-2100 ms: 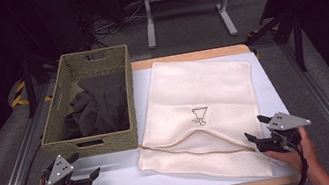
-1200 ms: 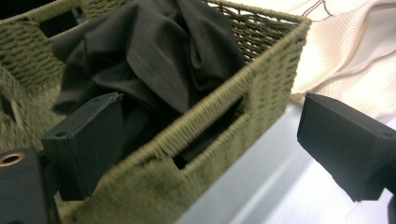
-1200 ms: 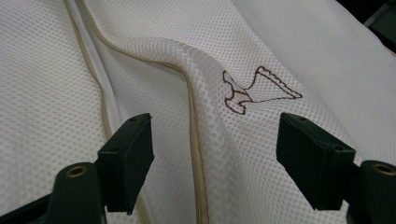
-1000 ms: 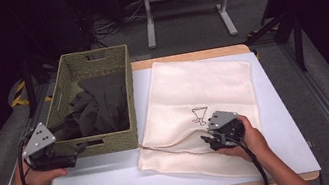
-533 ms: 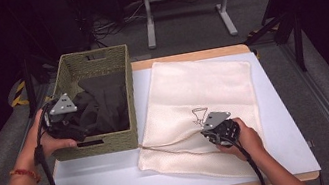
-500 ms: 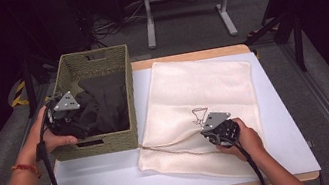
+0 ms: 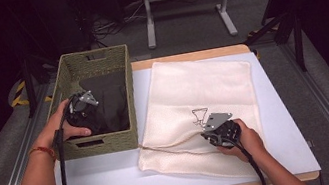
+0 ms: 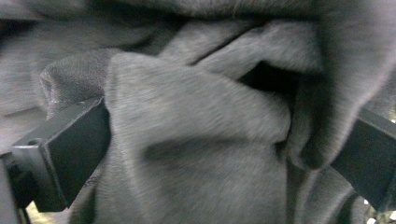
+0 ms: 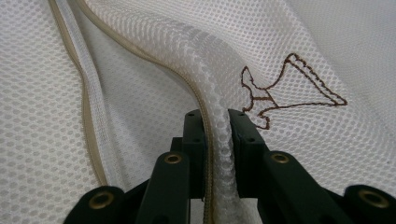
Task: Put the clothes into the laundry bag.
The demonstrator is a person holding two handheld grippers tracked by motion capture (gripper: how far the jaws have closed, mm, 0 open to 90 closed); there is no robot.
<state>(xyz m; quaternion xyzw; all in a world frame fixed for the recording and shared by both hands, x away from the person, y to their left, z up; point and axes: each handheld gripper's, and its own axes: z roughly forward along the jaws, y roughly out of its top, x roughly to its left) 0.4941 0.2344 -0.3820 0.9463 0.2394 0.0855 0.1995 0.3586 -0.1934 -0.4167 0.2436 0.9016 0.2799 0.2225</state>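
At the left of the counter (image 7: 116, 181), the left gripper (image 7: 80, 111) reaches down into the woven basket (image 7: 105, 144), its jaws spread wide around a fold of the dark grey garment (image 8: 196, 140) — cloth bulges between them, though whether the pads press on it cannot be told. To the right lies the cream mesh laundry bag (image 7: 202, 86), flat beside the basket. On its near edge the right gripper (image 9: 216, 121) is clamped on a raised ridge of mesh by the zipper (image 9: 88, 121) — just beside the brown stitched emblem (image 9: 289, 88).

Cream mesh bag (image 7: 203, 91), woven fibre basket (image 7: 112, 63), matt grey knit cloth (image 8: 196, 140)
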